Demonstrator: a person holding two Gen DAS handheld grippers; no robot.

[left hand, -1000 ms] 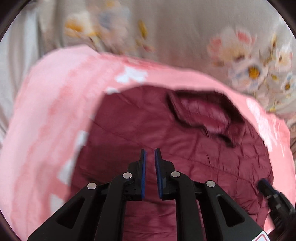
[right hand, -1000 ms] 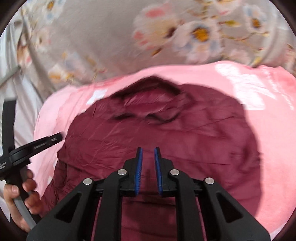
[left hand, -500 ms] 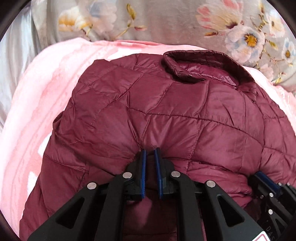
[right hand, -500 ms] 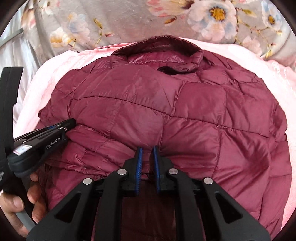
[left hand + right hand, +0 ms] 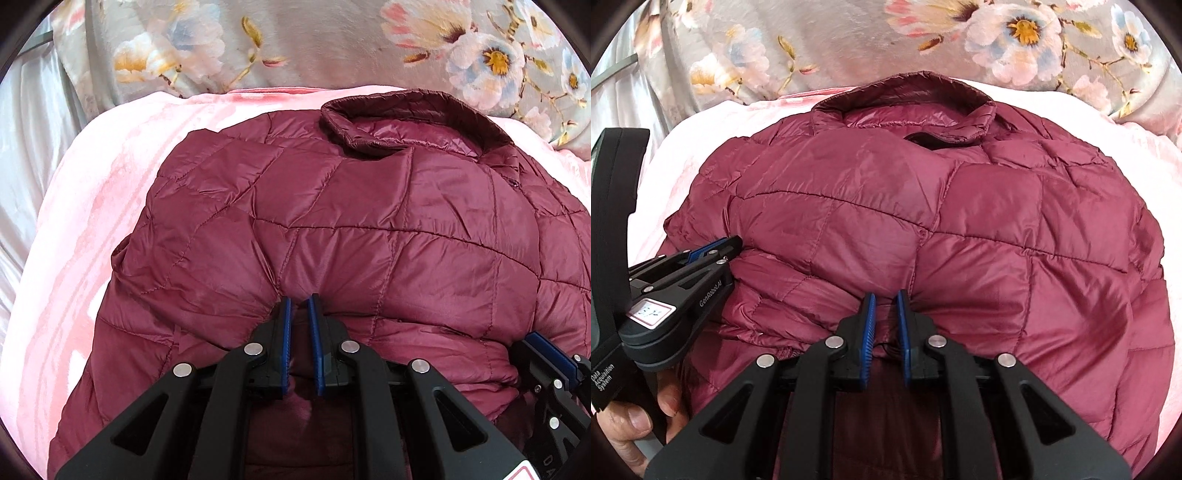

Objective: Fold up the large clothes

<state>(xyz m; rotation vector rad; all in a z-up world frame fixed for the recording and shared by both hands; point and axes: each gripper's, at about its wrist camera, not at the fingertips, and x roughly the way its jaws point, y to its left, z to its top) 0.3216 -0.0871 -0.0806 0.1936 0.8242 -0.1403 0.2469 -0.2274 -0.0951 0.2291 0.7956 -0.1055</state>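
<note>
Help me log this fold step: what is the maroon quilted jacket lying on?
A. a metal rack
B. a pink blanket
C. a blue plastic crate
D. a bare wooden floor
B: the maroon quilted jacket lies spread on a pink blanket, which shows around it on the left and behind the collar, in front of a floral fabric.

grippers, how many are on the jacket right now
2. The left gripper pinches the near folded edge of the jacket; the right gripper pinches the same edge further to the right. None seem hidden.
</note>
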